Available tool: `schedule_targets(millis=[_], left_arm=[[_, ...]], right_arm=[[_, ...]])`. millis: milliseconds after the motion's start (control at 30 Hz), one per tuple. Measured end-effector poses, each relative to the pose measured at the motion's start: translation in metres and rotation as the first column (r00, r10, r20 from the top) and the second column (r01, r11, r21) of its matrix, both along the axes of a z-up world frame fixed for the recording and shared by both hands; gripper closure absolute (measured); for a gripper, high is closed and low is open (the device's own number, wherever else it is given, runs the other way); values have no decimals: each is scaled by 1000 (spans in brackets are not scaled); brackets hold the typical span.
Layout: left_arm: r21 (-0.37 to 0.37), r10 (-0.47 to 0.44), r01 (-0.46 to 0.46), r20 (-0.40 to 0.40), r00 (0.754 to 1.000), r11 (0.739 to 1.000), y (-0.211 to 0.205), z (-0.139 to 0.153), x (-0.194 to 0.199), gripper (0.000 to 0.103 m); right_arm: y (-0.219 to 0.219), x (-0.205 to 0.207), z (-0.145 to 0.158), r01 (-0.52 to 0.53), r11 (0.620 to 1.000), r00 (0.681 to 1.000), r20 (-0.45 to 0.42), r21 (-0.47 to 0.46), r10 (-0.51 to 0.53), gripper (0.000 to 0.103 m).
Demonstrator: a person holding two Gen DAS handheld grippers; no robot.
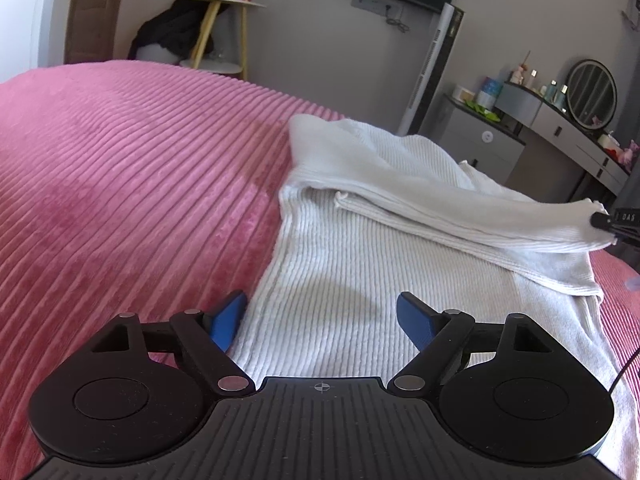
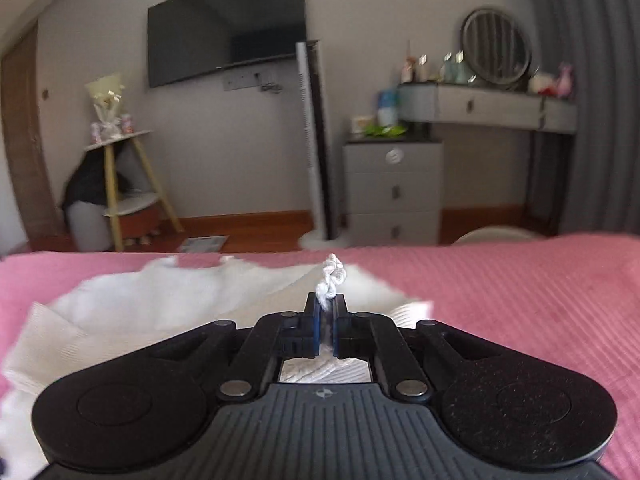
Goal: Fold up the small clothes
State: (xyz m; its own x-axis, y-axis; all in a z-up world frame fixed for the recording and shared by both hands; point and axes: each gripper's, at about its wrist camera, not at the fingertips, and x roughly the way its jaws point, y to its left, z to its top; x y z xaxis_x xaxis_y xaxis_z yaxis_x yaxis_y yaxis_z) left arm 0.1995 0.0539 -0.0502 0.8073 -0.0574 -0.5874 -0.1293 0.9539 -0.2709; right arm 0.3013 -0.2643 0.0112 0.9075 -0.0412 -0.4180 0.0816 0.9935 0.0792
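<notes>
A white ribbed knit garment (image 1: 360, 256) lies on the pink bedspread (image 1: 120, 184). My left gripper (image 1: 320, 312) is open and empty, low over the garment's near left edge, its blue fingertips (image 1: 228, 320) apart. My right gripper (image 2: 327, 312) is shut on a pinch of the white garment (image 2: 160, 300), with a tuft of fabric sticking up between the jaws. In the left wrist view the right gripper (image 1: 608, 222) shows at the far right, holding a folded-over part of the garment lifted across the body.
The pink ribbed bedspread (image 2: 520, 300) stretches left and right of the garment. Beyond the bed's far edge stand a grey drawer unit (image 2: 394, 192), a dressing table with a round mirror (image 2: 496, 46), a tower fan (image 2: 316, 140) and a small side table (image 2: 120, 184).
</notes>
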Motion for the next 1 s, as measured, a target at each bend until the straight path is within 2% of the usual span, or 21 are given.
schedule_targets(millis=[167, 367, 467, 600, 667, 767, 900, 1000], left_arm=[[-8, 2, -2, 1, 1000, 1000, 1, 0, 1, 17], [-13, 2, -2, 2, 1000, 1000, 3, -3, 1, 16], [-13, -1, 1, 6, 1000, 1000, 4, -4, 2, 15], [-5, -6, 6, 12, 1000, 1000, 3, -8, 3, 15], [-6, -10, 10, 13, 1000, 1000, 3, -8, 3, 14], [-24, -24, 24, 13, 1000, 999, 6, -8, 2, 13], [-78, -33, 33, -10, 999, 996, 13, -3, -10, 13], [-99, -47, 42, -50, 998, 994, 17, 1, -24, 13]], right_arm=[[-8, 8, -11, 56, 997, 997, -46, -46, -59, 98], [-10, 16, -28, 57, 995, 992, -108, -82, -65, 98], [-13, 25, -37, 43, 996, 980, -188, -76, -57, 96], [-12, 20, -28, 76, 992, 973, -211, -105, -97, 91], [-14, -1, -15, 108, 993, 976, -187, -51, -116, 90], [-20, -53, -7, 84, 993, 981, -180, 77, -69, 87], [-17, -132, -17, 23, 993, 958, -287, 114, 11, 85], [-19, -185, -21, 0, 994, 936, -349, 110, 39, 76]])
